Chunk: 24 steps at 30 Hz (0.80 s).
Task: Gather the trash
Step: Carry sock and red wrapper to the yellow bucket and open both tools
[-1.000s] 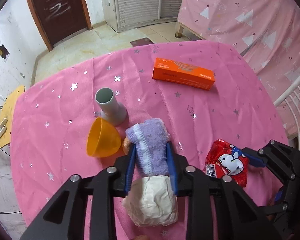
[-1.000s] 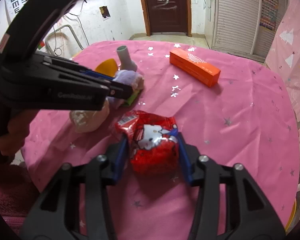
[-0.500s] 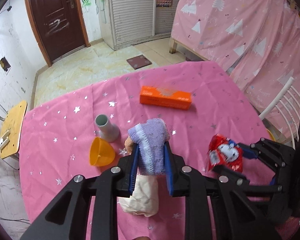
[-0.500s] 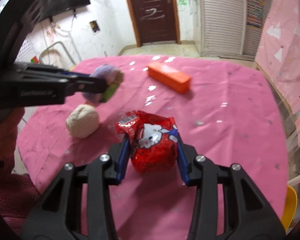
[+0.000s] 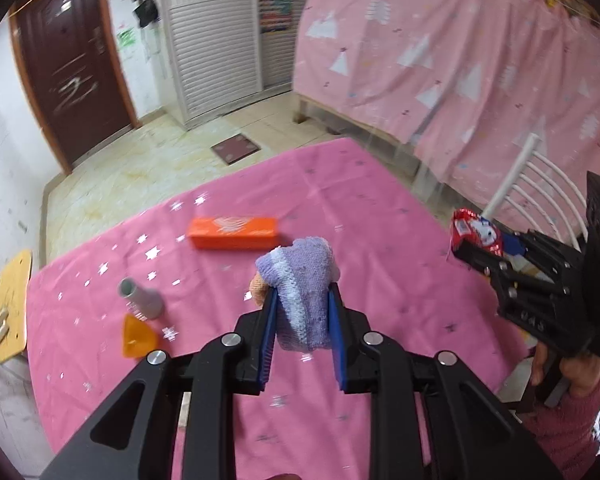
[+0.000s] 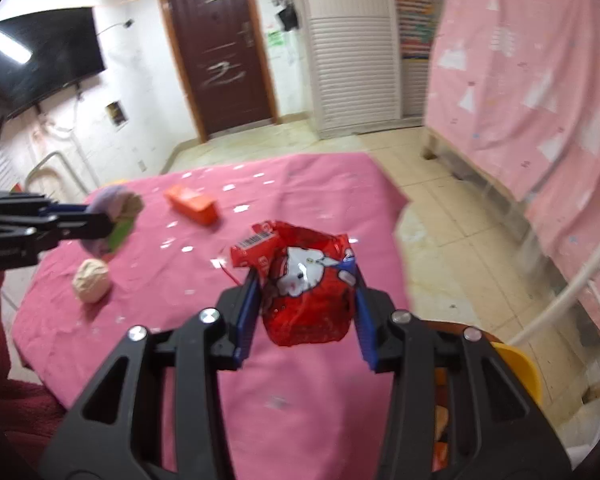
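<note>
My left gripper [image 5: 300, 300] is shut on a purple knitted cloth [image 5: 298, 280], held up above the pink star-print tablecloth [image 5: 380, 208]; something peach-coloured peeks out at the cloth's left side. The right gripper [image 6: 306, 280] is shut on a red cartoon-cat snack wrapper [image 6: 308, 292], lifted over the table's right edge. The left wrist view shows that wrapper [image 5: 474, 232] at the far right, with a hand in a dark pink sleeve below it. A crumpled beige paper ball [image 6: 92, 280] lies on the cloth near the front left.
An orange box [image 5: 234, 232] lies mid-table. A grey tube [image 5: 140, 298] and an orange funnel [image 5: 138, 336] sit at the left. A yellow bin rim [image 6: 516, 364] shows below the right gripper, beside a white chair [image 6: 572, 292]. Tiled floor and a pink-covered bed lie beyond.
Both grippers have risen from the table with their loads. The right one carried the wrapper toward the table's right edge. The paper ball stayed on the cloth and left the left wrist view.
</note>
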{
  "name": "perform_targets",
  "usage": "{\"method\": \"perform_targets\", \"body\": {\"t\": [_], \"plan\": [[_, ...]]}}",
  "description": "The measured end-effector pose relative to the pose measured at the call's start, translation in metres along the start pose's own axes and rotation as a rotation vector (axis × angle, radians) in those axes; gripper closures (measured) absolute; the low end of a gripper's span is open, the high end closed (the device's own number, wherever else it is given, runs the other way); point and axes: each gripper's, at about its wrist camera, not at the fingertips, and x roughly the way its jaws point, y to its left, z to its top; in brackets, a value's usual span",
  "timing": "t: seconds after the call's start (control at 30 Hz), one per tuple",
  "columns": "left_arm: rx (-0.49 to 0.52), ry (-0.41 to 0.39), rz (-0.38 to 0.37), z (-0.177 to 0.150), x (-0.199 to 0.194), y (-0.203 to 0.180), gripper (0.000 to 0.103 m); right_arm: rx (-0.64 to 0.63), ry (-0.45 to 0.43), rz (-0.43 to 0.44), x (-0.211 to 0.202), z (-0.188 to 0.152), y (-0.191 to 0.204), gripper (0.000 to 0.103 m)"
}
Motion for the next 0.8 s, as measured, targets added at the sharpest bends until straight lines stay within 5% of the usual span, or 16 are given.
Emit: {"method": "perform_targets", "body": {"t": [0.47, 0.8], "plan": [[0.173, 0.018, -0.099, 0.018, 0.005, -0.102, 0.087, 0.123, -0.042, -0.156, -0.041, -0.022, -0.090, 0.062], [0.265, 0.015, -0.194, 0.017, 0.015, -0.171, 0.087, 0.164, -0.032, -0.145, -0.061, -0.038, -0.128, 0.060]]}}
